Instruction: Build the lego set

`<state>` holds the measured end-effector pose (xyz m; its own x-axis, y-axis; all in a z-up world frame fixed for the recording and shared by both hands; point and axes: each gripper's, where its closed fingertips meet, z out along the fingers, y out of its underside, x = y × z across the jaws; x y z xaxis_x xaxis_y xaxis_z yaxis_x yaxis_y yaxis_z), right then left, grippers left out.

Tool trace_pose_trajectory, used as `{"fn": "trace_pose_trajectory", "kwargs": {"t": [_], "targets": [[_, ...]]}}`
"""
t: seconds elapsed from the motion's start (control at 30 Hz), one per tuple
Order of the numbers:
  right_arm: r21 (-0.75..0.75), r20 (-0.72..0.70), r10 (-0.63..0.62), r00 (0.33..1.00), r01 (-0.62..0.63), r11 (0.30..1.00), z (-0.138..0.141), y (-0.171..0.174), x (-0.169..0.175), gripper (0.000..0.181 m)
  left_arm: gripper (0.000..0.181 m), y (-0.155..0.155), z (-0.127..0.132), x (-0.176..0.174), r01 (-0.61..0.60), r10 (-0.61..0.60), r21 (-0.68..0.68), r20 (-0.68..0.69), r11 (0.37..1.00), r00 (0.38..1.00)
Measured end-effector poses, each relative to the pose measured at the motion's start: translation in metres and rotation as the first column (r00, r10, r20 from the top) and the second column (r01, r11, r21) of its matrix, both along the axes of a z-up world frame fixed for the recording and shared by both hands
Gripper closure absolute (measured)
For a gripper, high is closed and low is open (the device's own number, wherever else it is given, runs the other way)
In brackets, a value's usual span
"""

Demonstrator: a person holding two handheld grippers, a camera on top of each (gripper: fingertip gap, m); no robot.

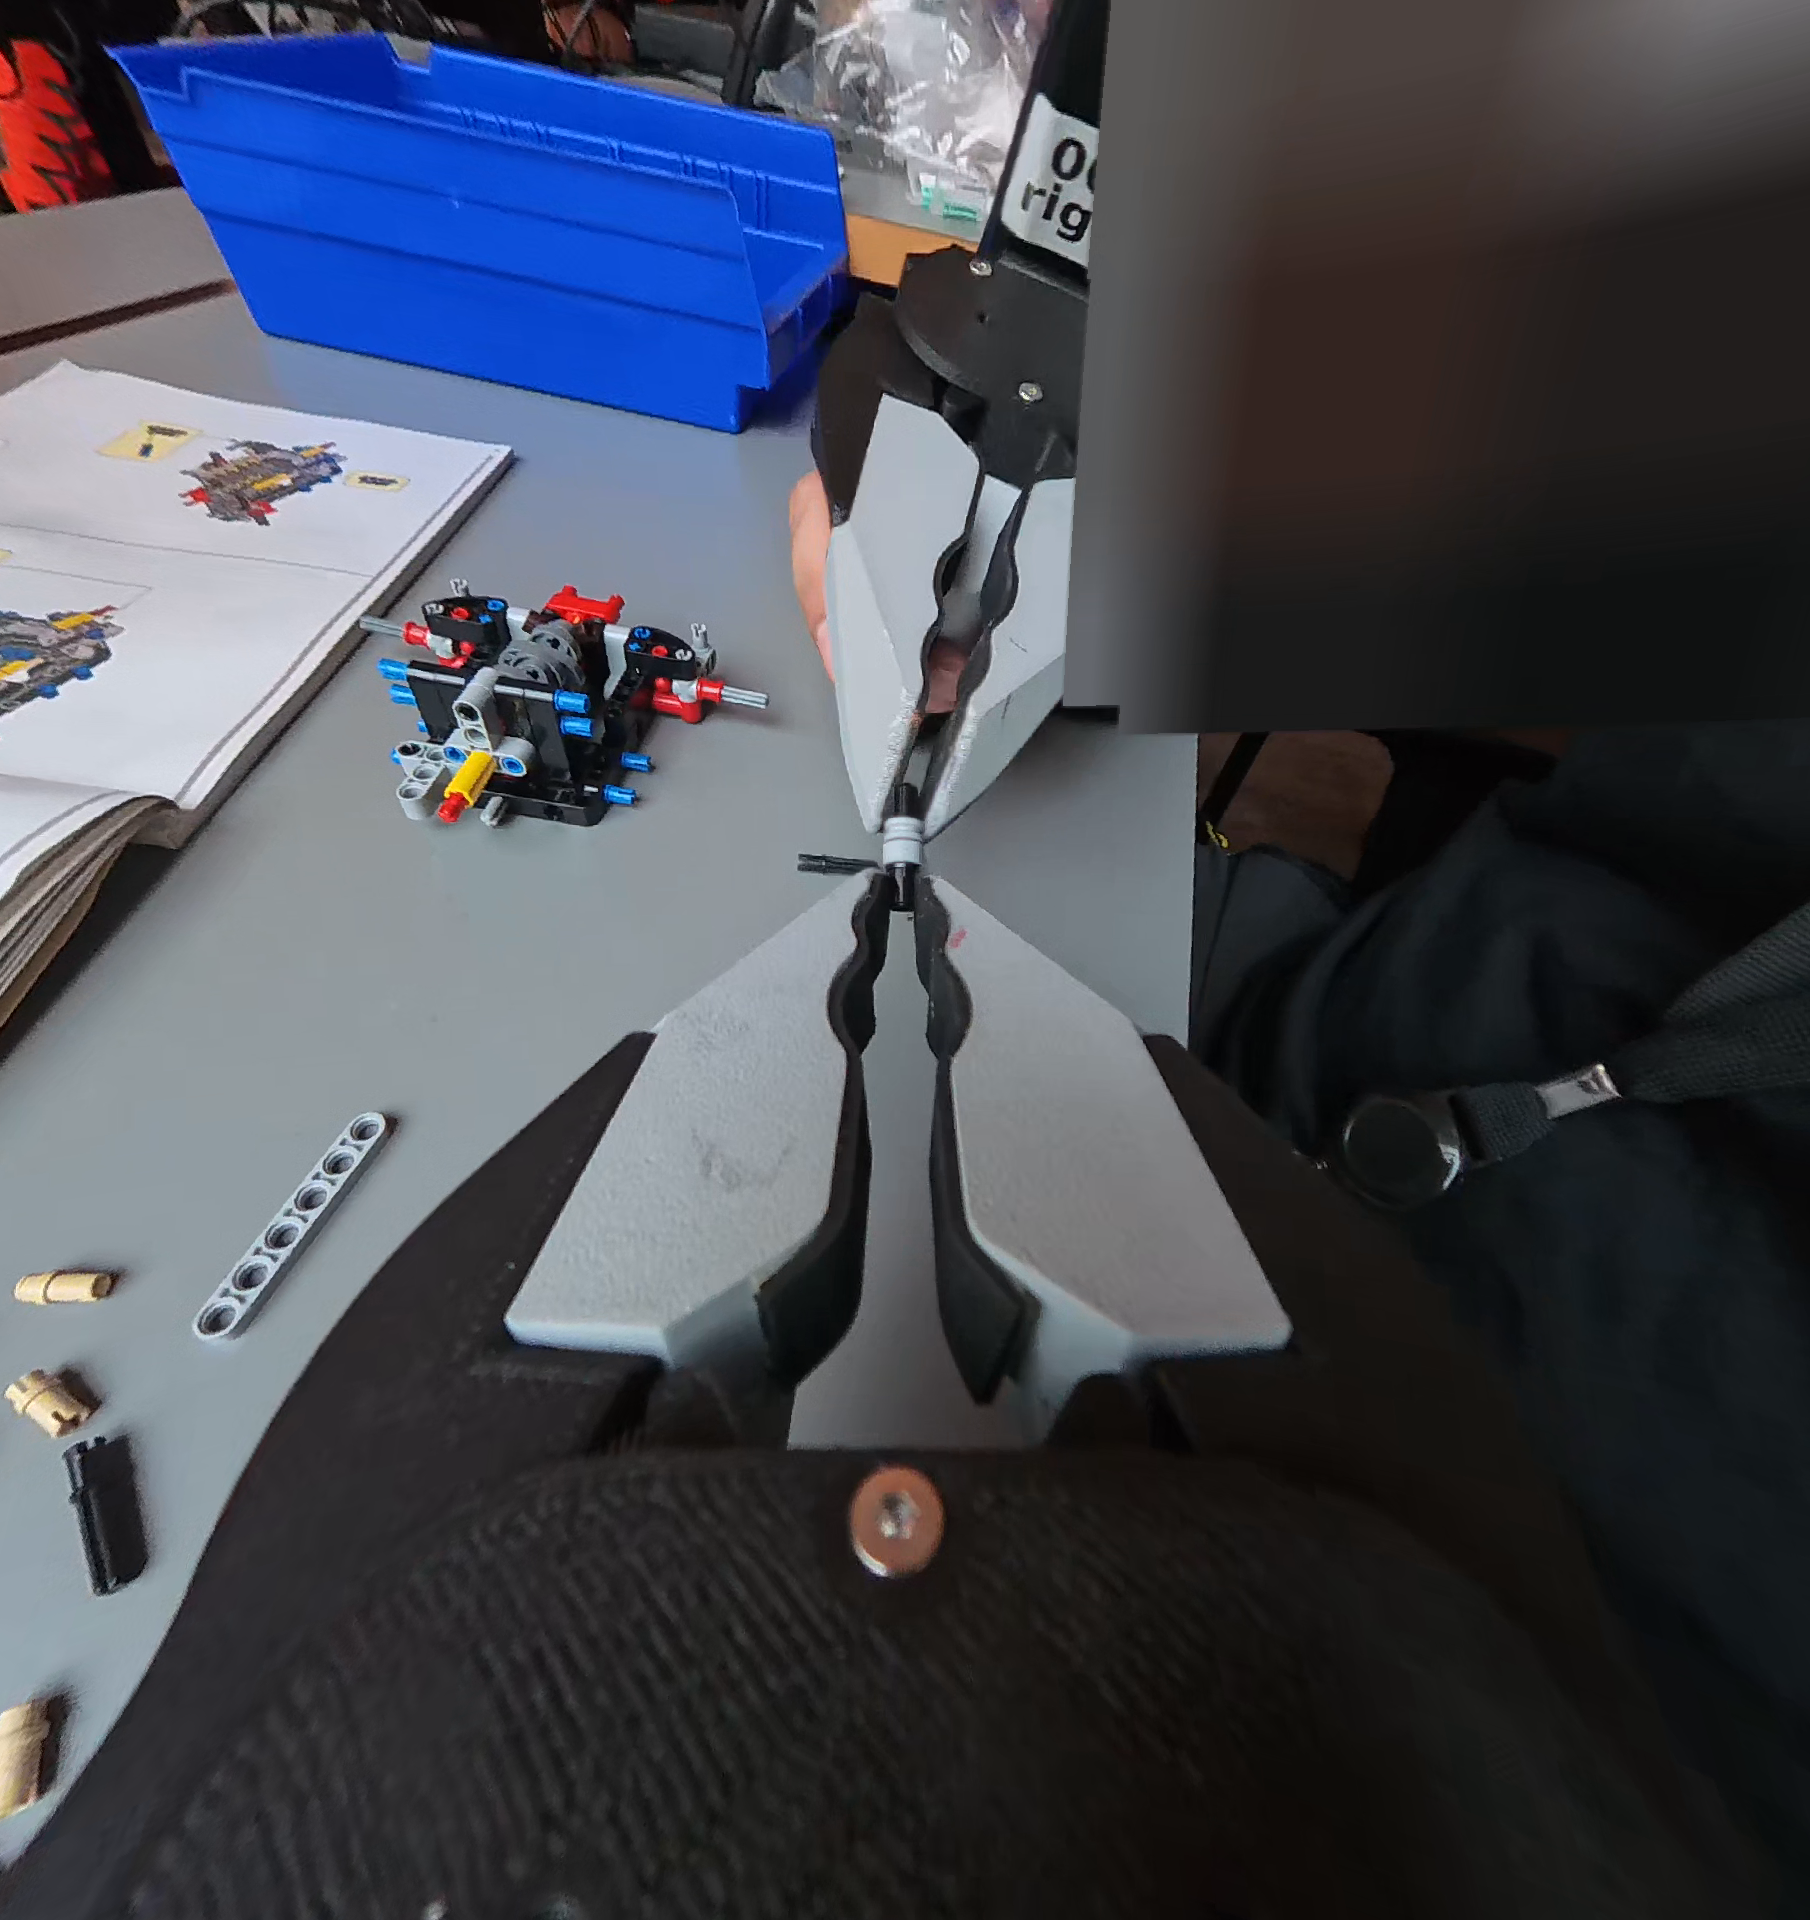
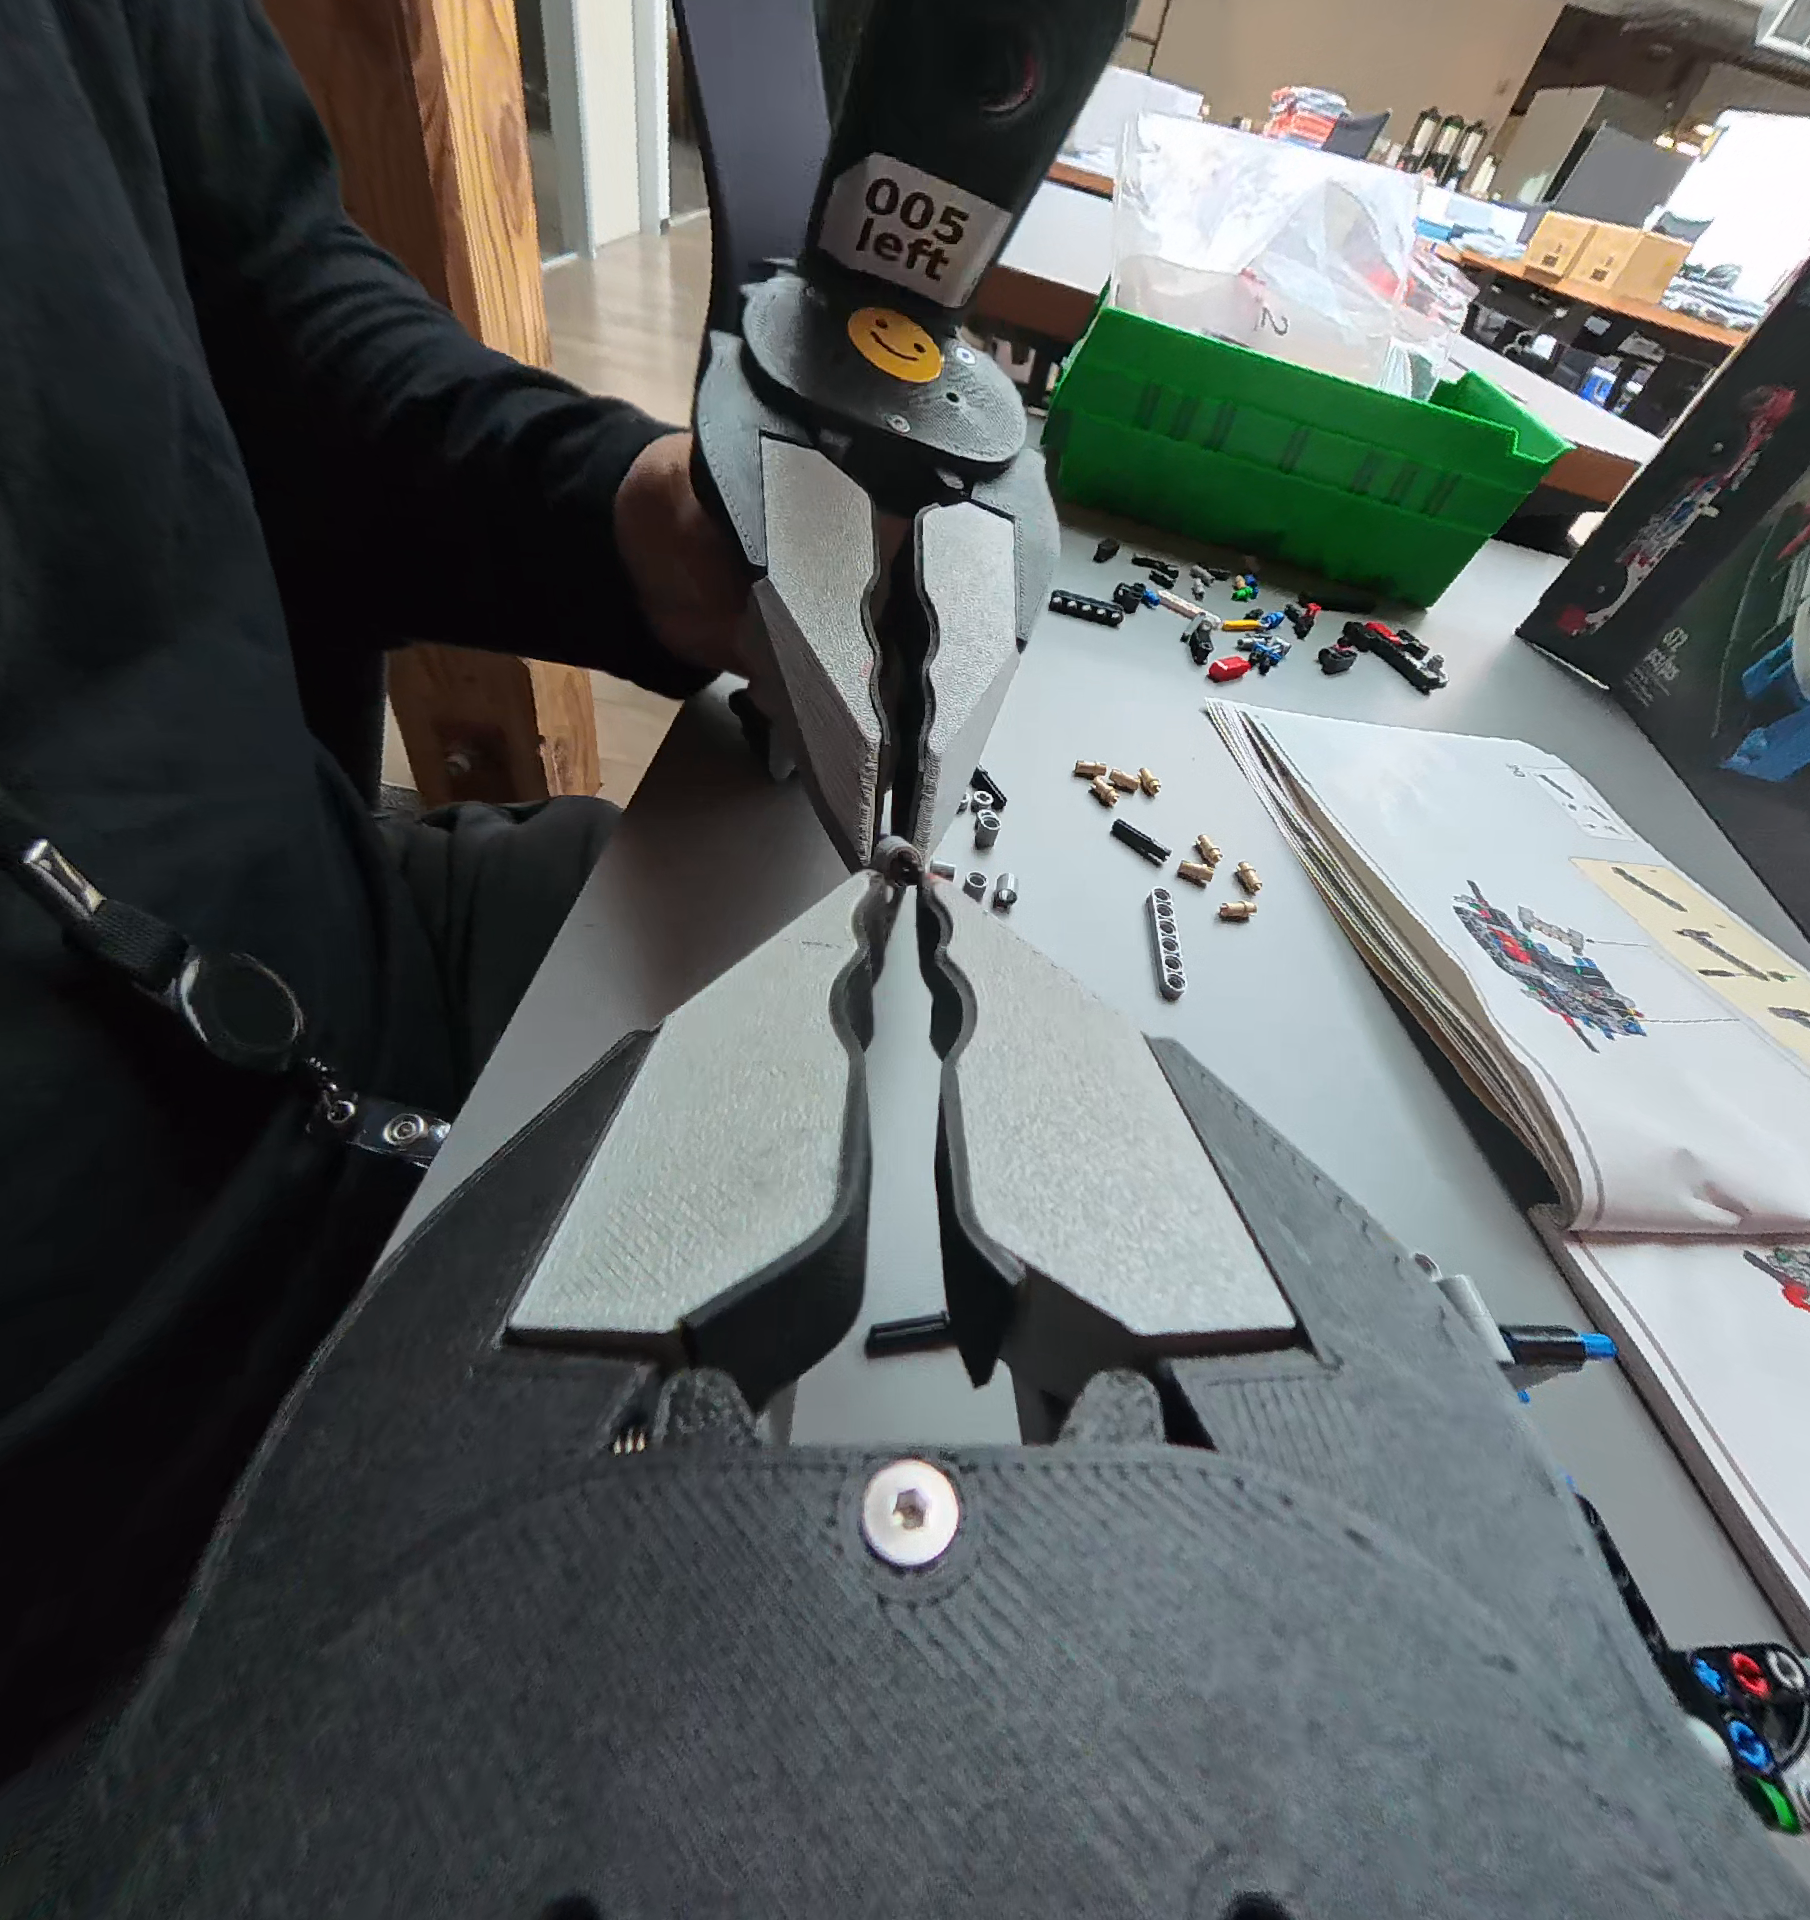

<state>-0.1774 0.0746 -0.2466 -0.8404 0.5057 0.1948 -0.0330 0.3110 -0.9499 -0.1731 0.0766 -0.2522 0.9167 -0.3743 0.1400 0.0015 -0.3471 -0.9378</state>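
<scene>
Left of the half-built lego model (image 1: 558, 707) on the counter (image 1: 381, 977) lies the instruction booklet (image 1: 153, 582); right of the model, the left tongs (image 1: 896, 896) and right tongs (image 1: 906, 805) meet tip to tip, both nearly closed, pinching a black axle (image 1: 899, 891) with a grey bush (image 1: 902, 840).

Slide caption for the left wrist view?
Both grippers pinch a black axle with a grey bushing above the table.
</scene>
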Motion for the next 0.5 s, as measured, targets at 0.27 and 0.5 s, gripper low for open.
{"fn": "trace_pose_trajectory", "kwargs": {"t": [0.27,0.5], "targets": [[0.004,0.007,0.038,0.999,-0.038,0.999,0.0,-0.009,0.005,0.181,0.179,-0.005,-0.009,0.007,0.055,-0.057,-0.141,-0.011,0.988,0.998],[-0.007,0.014,0.049,0.999,-0.049,0.999,0.0,-0.008,0.007,0.175,0.18,-0.005,-0.004,0.008,0.057,-0.052,-0.14,0.037,0.989,0.998]]}}
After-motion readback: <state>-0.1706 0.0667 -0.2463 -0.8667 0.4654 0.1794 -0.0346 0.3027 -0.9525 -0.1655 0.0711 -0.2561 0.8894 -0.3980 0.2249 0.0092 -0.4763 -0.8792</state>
